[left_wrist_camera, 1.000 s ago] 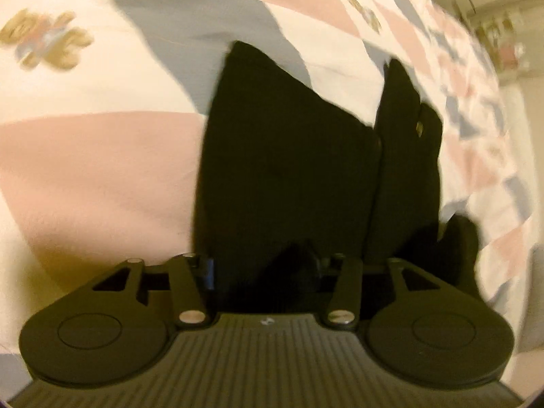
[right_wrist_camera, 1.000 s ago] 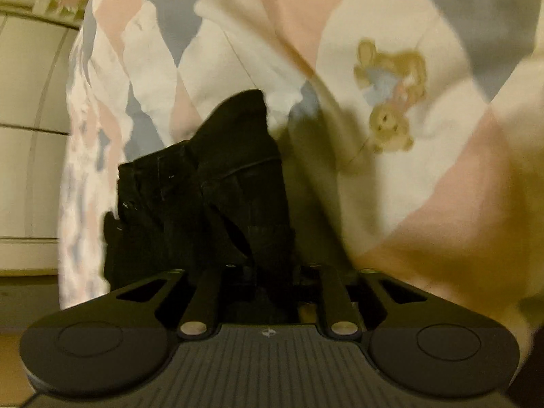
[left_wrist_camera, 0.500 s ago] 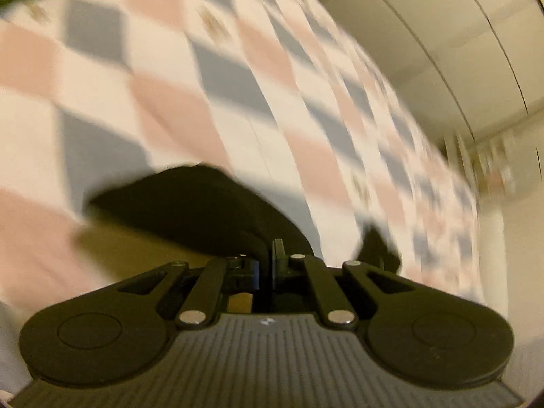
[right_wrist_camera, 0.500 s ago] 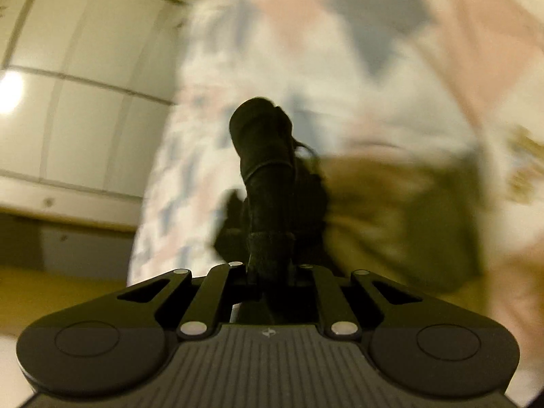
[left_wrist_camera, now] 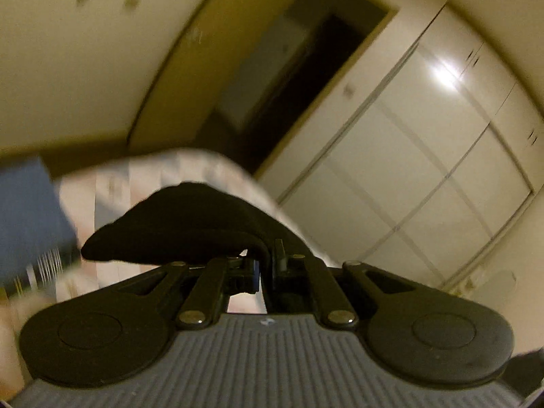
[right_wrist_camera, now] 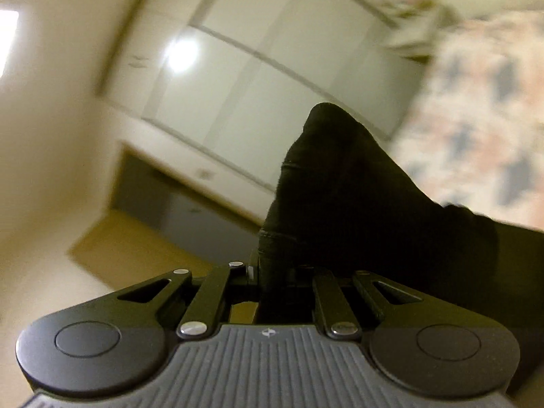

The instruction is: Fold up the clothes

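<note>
The black fabric garment hangs lifted above the checked bed quilt, pinched by the left hand-held gripper and the right hand-held gripper. Step in hand: carrying an edge over. Next move calls for lowering both grips evenly, edges aligned.

Both wrist views tilted toward wardrobe

Black garment lifted, pinched at both ends (stitched hem visible), draping over patterned bedspread.
</note>
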Tool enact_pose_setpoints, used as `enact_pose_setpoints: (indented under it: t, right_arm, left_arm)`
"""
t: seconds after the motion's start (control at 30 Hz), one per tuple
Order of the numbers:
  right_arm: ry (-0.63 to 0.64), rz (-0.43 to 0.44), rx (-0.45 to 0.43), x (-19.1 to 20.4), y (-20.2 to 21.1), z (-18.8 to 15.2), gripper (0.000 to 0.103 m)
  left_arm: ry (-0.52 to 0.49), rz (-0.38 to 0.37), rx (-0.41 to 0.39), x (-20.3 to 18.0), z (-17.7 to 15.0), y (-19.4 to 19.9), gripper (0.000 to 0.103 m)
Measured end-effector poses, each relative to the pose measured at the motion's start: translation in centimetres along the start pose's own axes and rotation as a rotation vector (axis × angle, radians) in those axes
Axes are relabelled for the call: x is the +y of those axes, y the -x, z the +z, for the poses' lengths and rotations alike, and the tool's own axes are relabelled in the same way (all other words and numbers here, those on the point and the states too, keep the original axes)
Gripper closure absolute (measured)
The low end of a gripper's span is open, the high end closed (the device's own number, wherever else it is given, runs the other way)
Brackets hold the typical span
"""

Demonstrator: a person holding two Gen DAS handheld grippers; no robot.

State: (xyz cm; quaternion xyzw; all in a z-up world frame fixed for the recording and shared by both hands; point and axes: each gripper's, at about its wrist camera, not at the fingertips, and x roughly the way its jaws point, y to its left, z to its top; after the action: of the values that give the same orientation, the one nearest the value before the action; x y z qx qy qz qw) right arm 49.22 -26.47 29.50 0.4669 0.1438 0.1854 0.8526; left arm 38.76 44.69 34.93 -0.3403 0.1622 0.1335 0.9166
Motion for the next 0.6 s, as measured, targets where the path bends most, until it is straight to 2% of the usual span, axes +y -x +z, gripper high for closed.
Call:
enact_pose_setpoints:
  t: [0.1, 0.23, 0.33, 0.37, 0.47, 0.53, 0.6]
  right_arm:
    - [0.114, 0.153, -0.018, 9.1, -2.0, 1.9, 0.093]
    - [0.205, 0.318, -0.120, 18.5, -0.2, 4.6, 0.093]
    - [0.255, 0.382, -0.200, 21.6, 2.9, 5.9, 0.094]
    - [0.275, 0.395, -0.224, 22.2, 4.0, 6.1, 0.094]
    - [0.320, 0.330, -0.246, 20.0, 7.2, 5.5, 0.094]
    - [0.314, 0.252, -0.223, 15.8, 9.2, 4.5, 0.094]
    - [0.256, 0.095, -0.149, 8.2, 11.7, 1.7, 0.094]
  left_arm:
    - [-0.018, -0.033, -0.088, -1.0, 4.3, 3.5, 0.099]
    - [-0.037, -0.085, -0.186, -2.1, 9.3, 8.2, 0.097]
    - [-0.085, -0.102, -0.200, -3.2, 8.6, 9.7, 0.097]
    - [-0.098, -0.104, -0.191, -3.0, 7.7, 9.7, 0.097]
    - [-0.110, -0.120, -0.109, -1.3, 2.9, 9.5, 0.097]
    - [-0.102, -0.026, 0.048, 1.7, -3.8, 7.0, 0.096]
    - [-0.094, 0.068, 0.204, 4.7, -10.5, 4.4, 0.096]
